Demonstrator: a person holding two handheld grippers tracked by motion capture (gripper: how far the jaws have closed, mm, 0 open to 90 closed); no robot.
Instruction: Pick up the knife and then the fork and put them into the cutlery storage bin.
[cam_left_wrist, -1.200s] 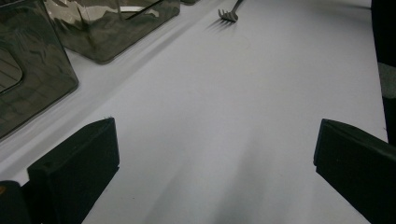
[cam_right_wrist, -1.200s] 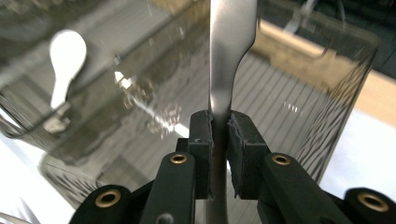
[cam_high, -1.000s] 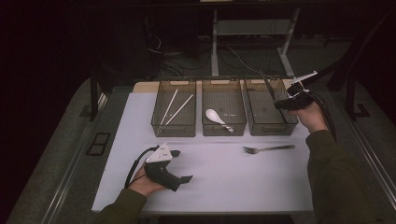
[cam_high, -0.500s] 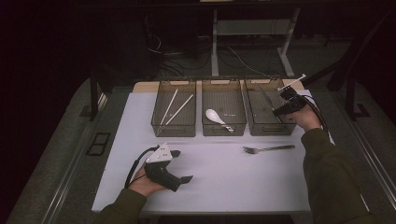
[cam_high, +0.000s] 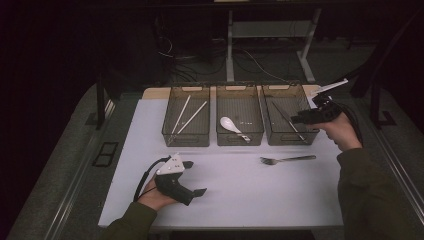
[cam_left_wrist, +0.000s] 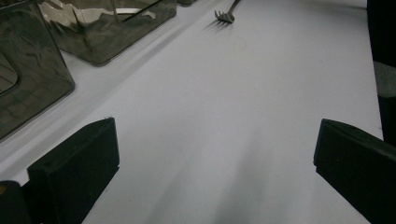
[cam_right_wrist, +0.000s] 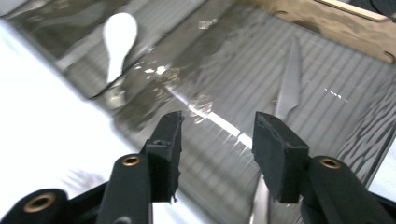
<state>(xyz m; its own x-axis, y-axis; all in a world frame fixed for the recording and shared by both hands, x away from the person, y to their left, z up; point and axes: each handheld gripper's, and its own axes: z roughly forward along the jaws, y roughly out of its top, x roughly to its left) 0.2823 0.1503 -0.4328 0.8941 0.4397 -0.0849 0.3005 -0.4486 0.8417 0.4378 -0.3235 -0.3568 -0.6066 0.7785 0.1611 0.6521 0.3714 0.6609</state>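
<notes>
The right tongs (cam_high: 299, 119) hang over the right bin (cam_high: 289, 131). Their jaws have just been opening, and nothing is between them. The knife (cam_right_wrist: 289, 81) lies loose on the floor of that bin, just past the jaws. The left tongs (cam_high: 200, 192) rest low on the white tabletop (cam_high: 250, 195), jaws wide apart and holding nothing.

One thing could go wrong here. The right tongs are close to the thin wall of the bin. If the hand pulls back low, a jaw could catch the rim and drag or tip the bin. The knife leans along the floor of the bin, so a bump could make it slide.

The fork (cam_high: 287, 159) lies alone on the tabletop in front of the bins. It is flat and thin, so the tongs could slip off it or push it away.

There are three clear bins in a row. The left bin (cam_high: 186, 135) holds two chopsticks (cam_high: 192, 116). The middle bin (cam_high: 239, 136) holds a white spoon (cam_high: 229, 123).
</notes>
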